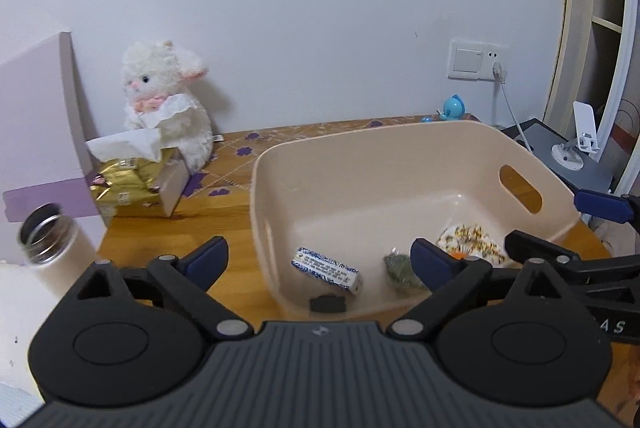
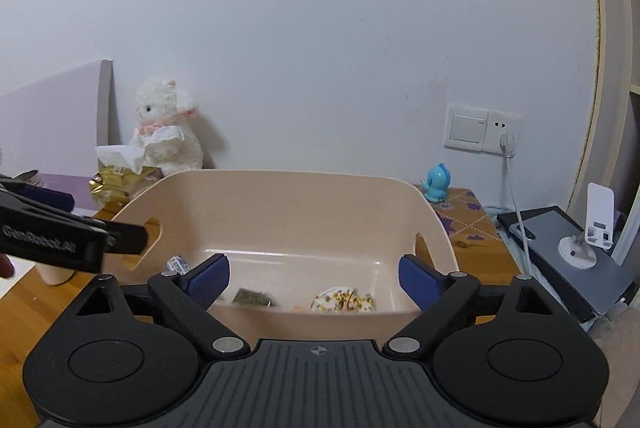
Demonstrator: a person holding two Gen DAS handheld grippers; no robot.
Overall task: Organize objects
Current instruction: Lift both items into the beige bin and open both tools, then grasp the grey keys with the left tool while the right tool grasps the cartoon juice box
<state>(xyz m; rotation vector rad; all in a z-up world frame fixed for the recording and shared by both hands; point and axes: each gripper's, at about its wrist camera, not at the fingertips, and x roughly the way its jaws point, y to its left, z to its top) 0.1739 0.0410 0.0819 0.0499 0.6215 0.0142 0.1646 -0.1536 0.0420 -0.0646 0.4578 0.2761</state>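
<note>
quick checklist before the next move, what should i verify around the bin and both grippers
1. Left gripper open with nothing between its fingers: ok.
2. Right gripper open with nothing between its fingers: ok.
3. Beige plastic bin upright on the wooden table: ok.
4. Room left in the bin beside the blue-and-white carton, green packet and yellow-patterned packet: ok.
5. Things left outside: gold tissue pack, open white bottle: not ok.
6. Bottle empty: cannot tell.
</note>
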